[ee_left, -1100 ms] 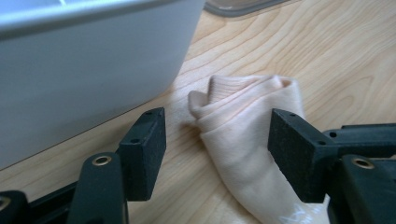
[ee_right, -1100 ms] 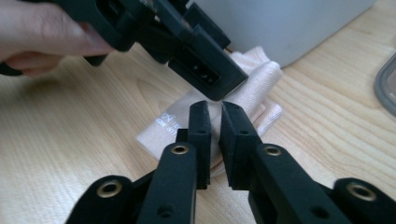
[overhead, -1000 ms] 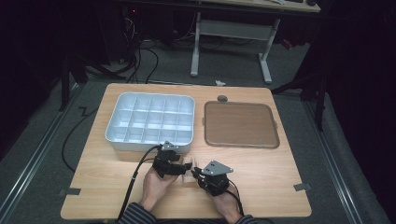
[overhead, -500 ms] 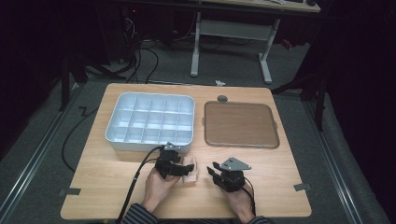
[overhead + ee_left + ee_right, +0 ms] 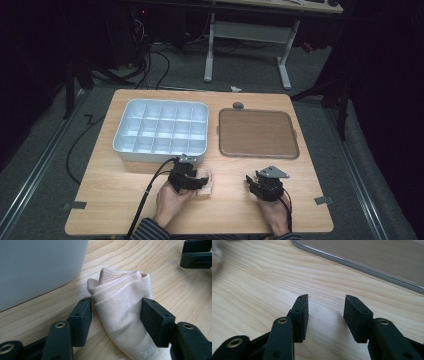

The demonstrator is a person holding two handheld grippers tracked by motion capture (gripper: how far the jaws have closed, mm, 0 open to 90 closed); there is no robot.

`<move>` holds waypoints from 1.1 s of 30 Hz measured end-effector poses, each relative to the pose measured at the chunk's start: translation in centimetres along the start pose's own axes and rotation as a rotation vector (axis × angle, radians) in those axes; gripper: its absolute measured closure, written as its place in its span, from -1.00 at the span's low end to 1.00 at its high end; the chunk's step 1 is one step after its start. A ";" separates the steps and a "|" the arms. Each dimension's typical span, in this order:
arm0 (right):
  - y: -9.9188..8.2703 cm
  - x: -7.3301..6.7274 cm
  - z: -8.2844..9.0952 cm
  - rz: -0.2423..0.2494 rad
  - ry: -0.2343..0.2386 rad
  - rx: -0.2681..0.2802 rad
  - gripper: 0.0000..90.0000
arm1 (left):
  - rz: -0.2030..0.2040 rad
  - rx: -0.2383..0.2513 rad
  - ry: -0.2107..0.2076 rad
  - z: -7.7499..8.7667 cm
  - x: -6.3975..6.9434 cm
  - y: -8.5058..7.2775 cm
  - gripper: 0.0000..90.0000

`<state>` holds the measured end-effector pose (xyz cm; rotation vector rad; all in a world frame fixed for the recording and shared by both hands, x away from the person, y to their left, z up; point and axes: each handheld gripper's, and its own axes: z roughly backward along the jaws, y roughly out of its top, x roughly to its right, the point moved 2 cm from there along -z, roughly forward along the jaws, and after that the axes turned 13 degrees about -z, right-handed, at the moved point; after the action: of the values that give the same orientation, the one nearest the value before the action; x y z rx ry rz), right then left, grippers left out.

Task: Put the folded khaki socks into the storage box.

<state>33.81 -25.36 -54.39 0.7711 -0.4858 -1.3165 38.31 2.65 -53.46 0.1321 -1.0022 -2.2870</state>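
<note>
From above I see my left gripper [image 5: 196, 179] at a small pale bundle on the wooden table [image 5: 125, 200], just in front of the white divided tray [image 5: 161, 128]. The left gripper view shows what that one cannot — a folded cream sock [image 5: 123, 312], ribbed cuff tucked in, a faint logo low down, clasped between the two jaws. My right gripper [image 5: 325, 315] stands released and empty — near the brown tray [image 5: 372, 257], well apart from the sock.
</note>
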 end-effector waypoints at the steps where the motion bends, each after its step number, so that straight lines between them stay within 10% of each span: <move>1: 0.0 0.0 0.0 0.000 0.000 0.000 0.22 | -0.001 -0.001 -0.003 0.0 0.0 0.0 0.00; 7: 0.3 0.9 -0.3 -0.060 0.008 -0.019 0.04 | -0.004 0.001 -0.016 0.0 0.0 0.0 0.07; 33: 0.3 0.8 -0.4 -0.044 0.010 -0.023 -0.04 | -0.044 0.032 -0.073 0.5 0.1 -0.2 0.66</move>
<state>34.46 -26.01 -54.48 0.7732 -0.4471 -1.3566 37.93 3.03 -53.25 0.0853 -1.0830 -2.3311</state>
